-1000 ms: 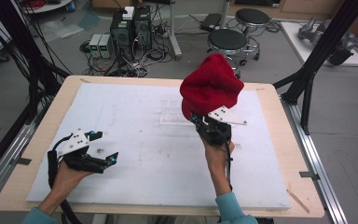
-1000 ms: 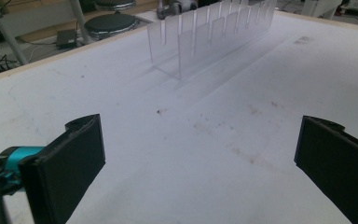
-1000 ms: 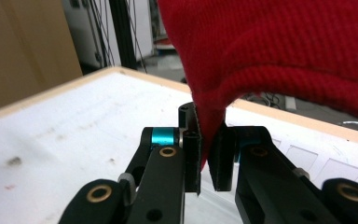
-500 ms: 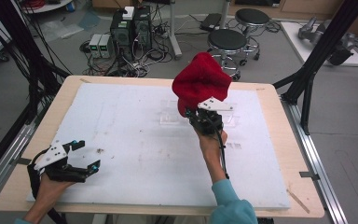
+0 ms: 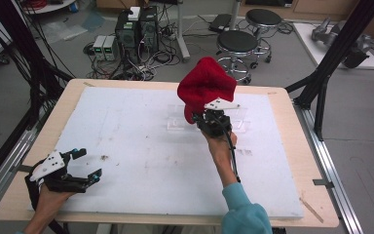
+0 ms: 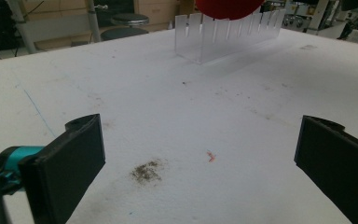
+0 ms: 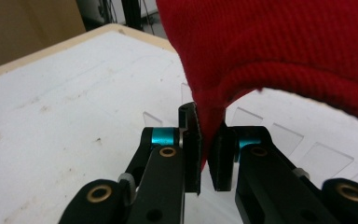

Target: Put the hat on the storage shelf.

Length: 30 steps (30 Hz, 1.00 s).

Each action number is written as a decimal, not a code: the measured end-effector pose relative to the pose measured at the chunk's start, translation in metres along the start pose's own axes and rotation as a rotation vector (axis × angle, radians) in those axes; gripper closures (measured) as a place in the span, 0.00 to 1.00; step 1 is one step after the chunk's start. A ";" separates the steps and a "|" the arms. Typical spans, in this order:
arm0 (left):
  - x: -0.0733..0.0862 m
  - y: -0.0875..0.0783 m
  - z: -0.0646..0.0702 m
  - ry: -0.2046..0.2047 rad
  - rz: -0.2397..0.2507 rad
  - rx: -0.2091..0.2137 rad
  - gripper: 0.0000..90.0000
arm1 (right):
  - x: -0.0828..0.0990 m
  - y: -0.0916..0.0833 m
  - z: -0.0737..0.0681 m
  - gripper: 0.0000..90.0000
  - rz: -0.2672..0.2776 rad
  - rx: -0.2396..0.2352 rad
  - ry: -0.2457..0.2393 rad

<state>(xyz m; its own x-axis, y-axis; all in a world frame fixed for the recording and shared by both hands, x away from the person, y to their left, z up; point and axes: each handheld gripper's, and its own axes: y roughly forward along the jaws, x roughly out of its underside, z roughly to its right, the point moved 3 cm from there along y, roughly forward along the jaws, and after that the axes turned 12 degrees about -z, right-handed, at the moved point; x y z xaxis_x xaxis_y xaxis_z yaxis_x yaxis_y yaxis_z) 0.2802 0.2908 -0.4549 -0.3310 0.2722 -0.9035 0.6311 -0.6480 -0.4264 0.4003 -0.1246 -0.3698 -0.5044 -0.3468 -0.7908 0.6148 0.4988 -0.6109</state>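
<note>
Gripping a plain, unlabelled red knit hat (image 7: pixel 279 51), right gripper (image 7: pixel 207 154).

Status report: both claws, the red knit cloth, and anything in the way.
Right claw shut on red knit cloth, held above clear slotted rack. Left claw open, empty, near table corner. Nothing in the way.

In the left gripper view the top edge cut off all but the underside of the red knitted cloth (image 6: pixel 225 8), which hid the middle of the clear slotted rack (image 6: pixel 228 39), while the high view showed that rack (image 5: pixel 175 124) only faintly.
</note>
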 end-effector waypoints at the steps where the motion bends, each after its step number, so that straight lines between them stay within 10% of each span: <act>1: 0.000 0.000 0.000 0.002 0.001 0.000 0.02 | 0.000 0.000 0.000 0.95 -0.004 0.000 0.000; 30: 0.001 -0.002 0.000 -0.002 0.018 -0.007 0.02 | 0.013 0.022 0.002 0.93 -0.084 -0.021 -0.011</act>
<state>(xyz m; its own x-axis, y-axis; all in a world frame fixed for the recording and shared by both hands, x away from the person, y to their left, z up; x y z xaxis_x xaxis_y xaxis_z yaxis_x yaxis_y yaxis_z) 0.2791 0.2923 -0.4551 -0.3209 0.2595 -0.9109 0.6417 -0.6478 -0.4106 0.4088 -0.1196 -0.3936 -0.5472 -0.3964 -0.7372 0.5578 0.4839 -0.6742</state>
